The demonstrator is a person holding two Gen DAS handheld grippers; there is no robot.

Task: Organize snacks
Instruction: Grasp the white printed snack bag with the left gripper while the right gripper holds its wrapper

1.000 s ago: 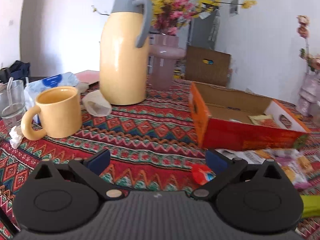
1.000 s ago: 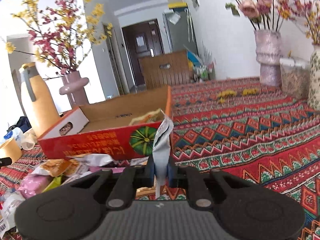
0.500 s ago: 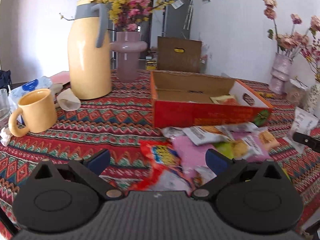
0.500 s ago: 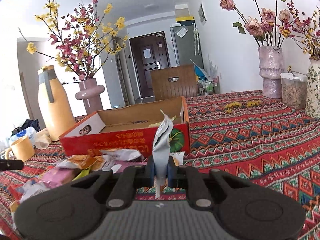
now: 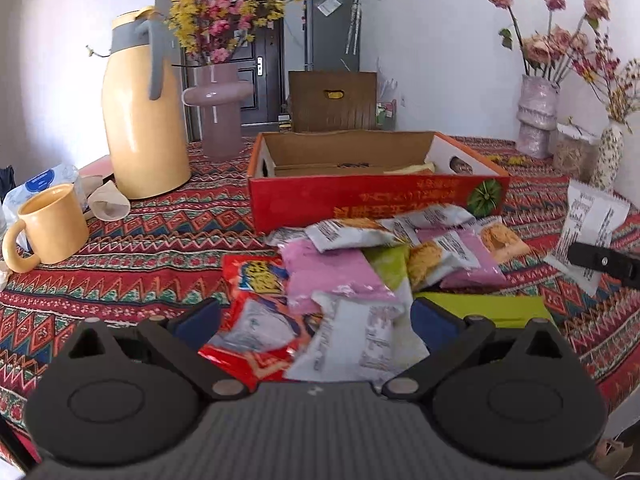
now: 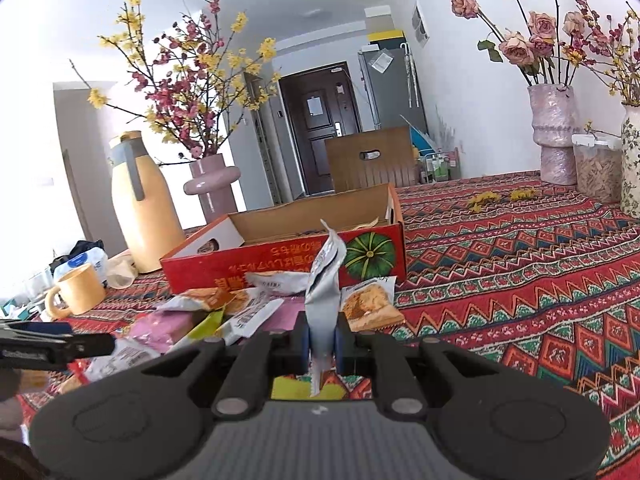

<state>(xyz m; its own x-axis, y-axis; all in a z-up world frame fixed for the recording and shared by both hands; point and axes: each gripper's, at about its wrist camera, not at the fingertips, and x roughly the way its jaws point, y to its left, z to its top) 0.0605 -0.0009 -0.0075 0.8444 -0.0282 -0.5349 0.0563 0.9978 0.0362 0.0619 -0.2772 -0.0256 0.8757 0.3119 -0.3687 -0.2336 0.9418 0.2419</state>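
Blue pads of the left gripper [image 5: 315, 320] stand wide apart and empty over a heap of crinkled snack packets [image 5: 384, 264] on the patterned red tablecloth [image 6: 520, 272], while the right gripper [image 6: 321, 340] pinches a silver-white snack sachet [image 6: 324, 280] upright, before the open red cardboard box [image 5: 360, 196] beyond.

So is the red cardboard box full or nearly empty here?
Nearly empty: the red cardboard box shows mostly bare brown floor, with a yellowish packet inside; the pile of snack packets lies outside.
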